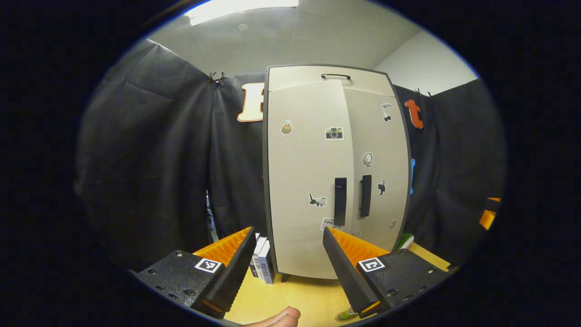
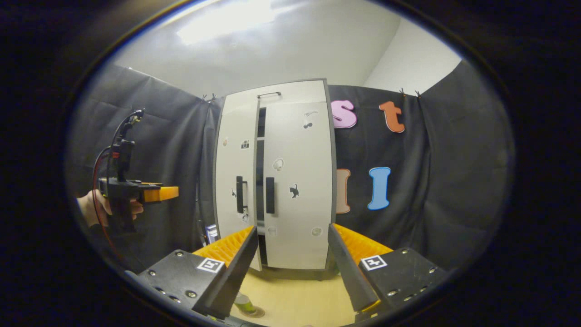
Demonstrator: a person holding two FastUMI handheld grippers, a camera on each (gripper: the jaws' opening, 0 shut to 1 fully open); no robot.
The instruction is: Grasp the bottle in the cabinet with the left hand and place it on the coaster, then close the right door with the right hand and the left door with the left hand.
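Both the left gripper (image 1: 289, 234) and right gripper (image 2: 292, 231) hover with jaws spread and empty before the cabinet (image 1: 333, 172), whose left door (image 2: 237, 181) stands slightly ajar.

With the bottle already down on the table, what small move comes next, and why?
Probably push the left door flush with the left gripper. The right door looks shut, a dark gap remains between them, and the left gripper's fingers are open and empty, facing the cabinet.

A small sticker (image 1: 330, 223) low on the cabinet's left door (image 1: 308, 181) appears to read "Love"; the spines of the books (image 1: 263, 261) beside the cabinet carry print too small to read.
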